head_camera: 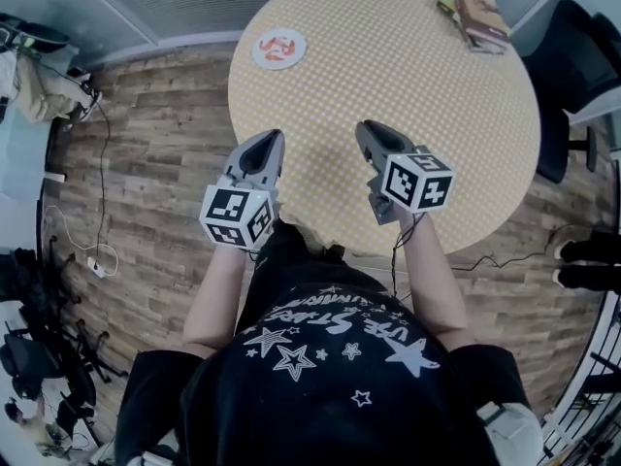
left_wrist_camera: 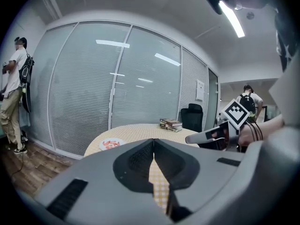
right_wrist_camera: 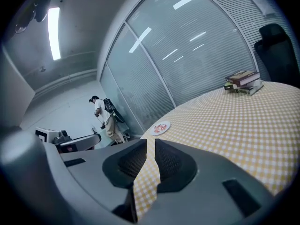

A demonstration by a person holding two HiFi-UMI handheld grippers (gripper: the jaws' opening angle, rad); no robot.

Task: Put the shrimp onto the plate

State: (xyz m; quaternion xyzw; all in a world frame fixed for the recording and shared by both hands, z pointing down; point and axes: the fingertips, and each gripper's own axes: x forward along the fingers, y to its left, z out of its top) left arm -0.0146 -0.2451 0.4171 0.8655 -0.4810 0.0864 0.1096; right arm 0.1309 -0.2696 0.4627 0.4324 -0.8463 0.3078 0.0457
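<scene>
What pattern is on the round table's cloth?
The round table's cloth is yellow-and-white check; right gripper view shows it best.

One round table (head_camera: 417,85) fills the upper middle of the head view. At its upper left lies one plate (head_camera: 297,59) of shrimp (head_camera: 277,46), too small to count. At its upper right sits one stack of books (head_camera: 477,17), about three. One black chair (head_camera: 563,76) stands at the right edge. There are two grippers, the left gripper (head_camera: 262,142) and the right gripper (head_camera: 372,129), each with one marker cube. The left gripper view shows two bystanders: one person (left_wrist_camera: 13,93) at far left, another person (left_wrist_camera: 248,102) at right.
</scene>
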